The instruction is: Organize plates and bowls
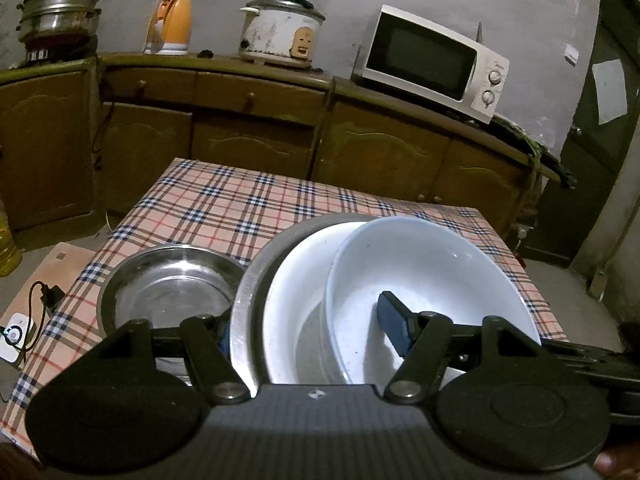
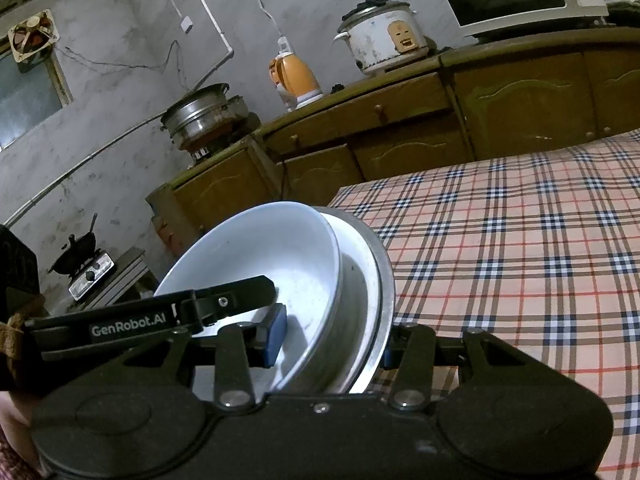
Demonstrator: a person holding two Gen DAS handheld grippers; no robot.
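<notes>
A nested stack is held between both grippers over the checked tablecloth [image 1: 240, 200]: a steel basin [image 1: 248, 280] outermost, a white bowl [image 1: 296, 280] in it, and a second white bowl [image 1: 420, 264] tilted innermost. My left gripper [image 1: 308, 324] is shut across the stack's near walls, with one blue pad [image 1: 394, 328] inside the inner bowl and the other finger outside the steel wall. My right gripper [image 2: 332, 344] clamps the same stack [image 2: 260, 248], one pad [image 2: 276, 334] inside and one finger outside the steel rim [image 2: 386, 276]. A separate steel dish [image 1: 172, 292] lies on the cloth to the left.
A wooden cabinet along the wall carries a microwave [image 1: 436, 64], a rice cooker [image 1: 280, 36], an orange kettle [image 1: 170, 24] and a steel steamer pot [image 1: 60, 12]. A wok on a stove [image 2: 80, 256] stands on the floor. A white device with a cable [image 1: 16, 336] lies by the table's left edge.
</notes>
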